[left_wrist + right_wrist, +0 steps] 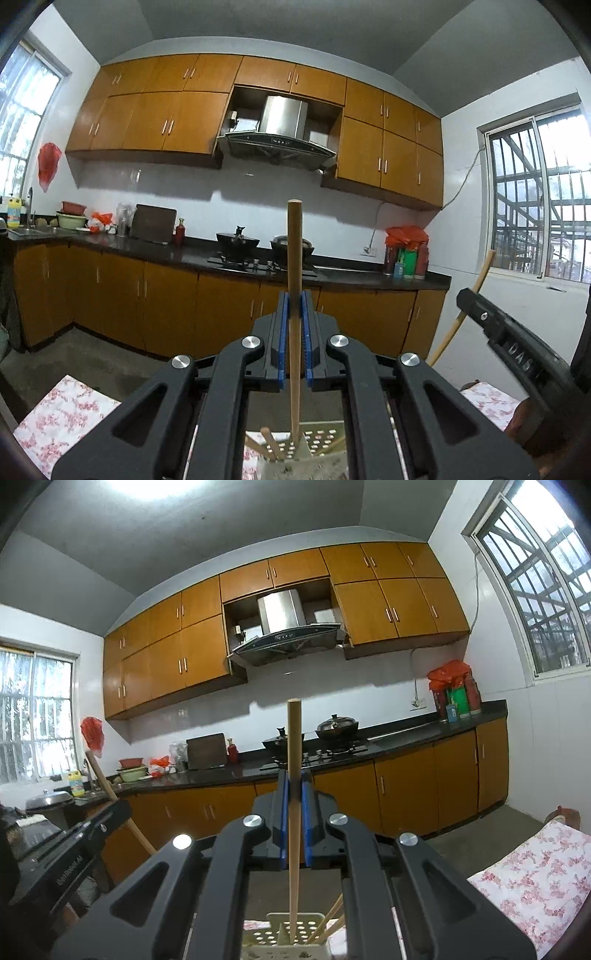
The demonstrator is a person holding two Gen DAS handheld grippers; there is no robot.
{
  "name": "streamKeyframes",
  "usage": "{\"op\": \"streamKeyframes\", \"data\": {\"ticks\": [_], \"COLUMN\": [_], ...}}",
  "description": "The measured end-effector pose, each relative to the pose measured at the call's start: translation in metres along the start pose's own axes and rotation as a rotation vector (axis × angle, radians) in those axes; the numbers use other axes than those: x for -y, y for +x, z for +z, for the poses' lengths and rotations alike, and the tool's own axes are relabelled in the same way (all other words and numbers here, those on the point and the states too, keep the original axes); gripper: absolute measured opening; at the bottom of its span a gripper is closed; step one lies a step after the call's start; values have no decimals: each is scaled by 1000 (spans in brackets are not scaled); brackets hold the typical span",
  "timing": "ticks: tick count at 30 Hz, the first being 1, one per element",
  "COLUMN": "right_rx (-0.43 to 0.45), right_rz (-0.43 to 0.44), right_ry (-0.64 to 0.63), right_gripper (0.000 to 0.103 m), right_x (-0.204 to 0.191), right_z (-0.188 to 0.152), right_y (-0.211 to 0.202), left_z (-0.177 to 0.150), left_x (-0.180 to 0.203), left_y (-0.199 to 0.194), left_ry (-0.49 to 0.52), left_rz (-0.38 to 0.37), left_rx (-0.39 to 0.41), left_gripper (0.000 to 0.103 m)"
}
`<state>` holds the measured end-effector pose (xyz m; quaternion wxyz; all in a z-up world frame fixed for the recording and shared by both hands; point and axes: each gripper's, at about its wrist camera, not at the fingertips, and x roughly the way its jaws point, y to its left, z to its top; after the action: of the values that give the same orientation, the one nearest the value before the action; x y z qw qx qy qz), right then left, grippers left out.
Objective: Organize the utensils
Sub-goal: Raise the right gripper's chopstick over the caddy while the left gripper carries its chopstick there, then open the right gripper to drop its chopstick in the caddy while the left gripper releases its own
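Chopsticks are the business here: the left gripper (294,299) is clamped on one wooden chopstick (294,258), upright between its blue pads, and the right gripper (294,779) pinches another chopstick (294,746) likewise. Below each sits a perforated utensil basket (273,923) holding loose chopsticks, on a floral cloth (532,871). Raised lettering on the neighbouring gripper bodies is too blurred to read. Kitchen cabinets (155,122) lie beyond.

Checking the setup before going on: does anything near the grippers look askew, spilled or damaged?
Nothing stands out. Each gripper, left and right, is shut on one upright chopstick above the perforated holder, where other chopsticks lean.
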<state>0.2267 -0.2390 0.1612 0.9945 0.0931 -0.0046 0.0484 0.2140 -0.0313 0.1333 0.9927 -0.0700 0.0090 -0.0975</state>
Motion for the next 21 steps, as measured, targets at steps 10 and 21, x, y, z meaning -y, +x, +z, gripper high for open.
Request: {"op": "streamKeyframes", "data": {"ticks": [10, 21], "right_rx": [-47, -141], "right_rz": [-30, -23], "right_ry": [13, -8], "right_gripper": [8, 9], "right_x": [8, 8], "right_z": [-28, -51], "right_y": [32, 33], "left_z": [-31, -43], "left_x": [-17, -17], "left_y": [15, 17], "left_ry": [-37, -34], "left_rz": [22, -15], "left_rx": [-56, -152], "left_gripper": [8, 8]}}
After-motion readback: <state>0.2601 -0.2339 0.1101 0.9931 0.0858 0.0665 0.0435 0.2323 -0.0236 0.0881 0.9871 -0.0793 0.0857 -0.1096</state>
